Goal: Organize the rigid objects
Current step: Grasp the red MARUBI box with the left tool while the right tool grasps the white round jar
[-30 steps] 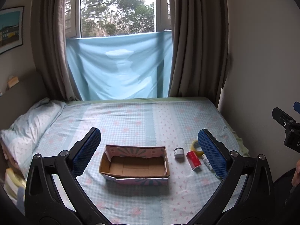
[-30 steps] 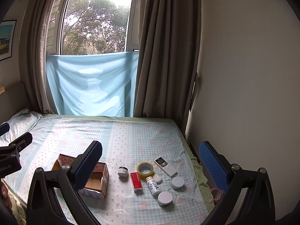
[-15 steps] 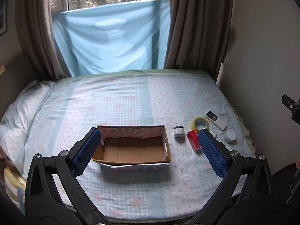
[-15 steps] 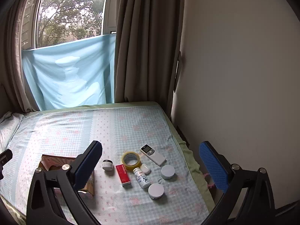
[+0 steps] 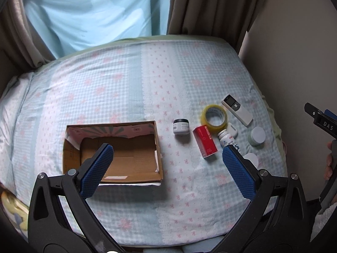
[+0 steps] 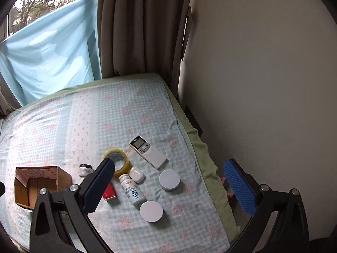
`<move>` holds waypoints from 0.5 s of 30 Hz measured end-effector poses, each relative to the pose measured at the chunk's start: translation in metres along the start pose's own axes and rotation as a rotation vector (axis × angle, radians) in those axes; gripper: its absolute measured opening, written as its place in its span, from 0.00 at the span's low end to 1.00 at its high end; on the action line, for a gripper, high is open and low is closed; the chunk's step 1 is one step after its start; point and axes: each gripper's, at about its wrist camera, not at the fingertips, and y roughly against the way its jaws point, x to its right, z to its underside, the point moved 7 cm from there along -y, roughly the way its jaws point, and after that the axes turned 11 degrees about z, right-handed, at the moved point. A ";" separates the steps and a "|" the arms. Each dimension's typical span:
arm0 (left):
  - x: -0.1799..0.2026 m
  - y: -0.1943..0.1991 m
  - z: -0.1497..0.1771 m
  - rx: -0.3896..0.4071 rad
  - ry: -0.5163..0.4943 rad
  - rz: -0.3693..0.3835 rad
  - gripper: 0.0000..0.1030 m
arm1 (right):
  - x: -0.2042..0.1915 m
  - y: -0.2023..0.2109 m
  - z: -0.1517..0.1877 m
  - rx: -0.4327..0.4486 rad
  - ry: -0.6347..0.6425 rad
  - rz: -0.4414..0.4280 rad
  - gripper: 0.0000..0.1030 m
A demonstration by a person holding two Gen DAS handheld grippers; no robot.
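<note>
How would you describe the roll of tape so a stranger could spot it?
Start at the cardboard box on the bed; the small items lie to its right. The tape roll lies flat beside the white remote. It is the only yellowish, see-through ring with an open centre.

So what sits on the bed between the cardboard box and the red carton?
Only the small dark-lidded jar lies between the cardboard box and the red carton; the rest is bare bedsheet. The left wrist view shows it best.
</note>
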 end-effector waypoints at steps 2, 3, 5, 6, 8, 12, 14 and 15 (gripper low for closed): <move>0.008 -0.029 -0.003 -0.050 0.010 -0.014 1.00 | -0.003 -0.038 0.003 -0.057 0.006 -0.009 1.00; 0.011 -0.044 -0.004 -0.073 0.026 -0.015 1.00 | -0.005 -0.058 0.006 -0.088 0.012 -0.012 1.00; 0.017 -0.075 -0.003 -0.121 0.055 -0.004 1.00 | -0.010 -0.098 0.017 -0.171 0.033 -0.023 1.00; 0.020 -0.091 -0.001 -0.147 0.061 -0.007 1.00 | -0.013 -0.117 0.024 -0.210 0.042 -0.031 1.00; 0.027 -0.126 0.005 -0.203 0.057 -0.011 0.99 | -0.020 -0.149 0.037 -0.273 0.061 -0.047 1.00; 0.039 -0.187 0.018 -0.299 0.077 0.008 0.99 | -0.034 -0.196 0.060 -0.364 0.091 -0.056 1.00; 0.042 -0.213 0.023 -0.331 0.105 0.012 0.99 | -0.041 -0.215 0.071 -0.406 0.106 -0.058 1.00; 0.043 -0.226 0.025 -0.348 0.124 0.018 0.99 | -0.045 -0.225 0.077 -0.424 0.117 -0.063 1.00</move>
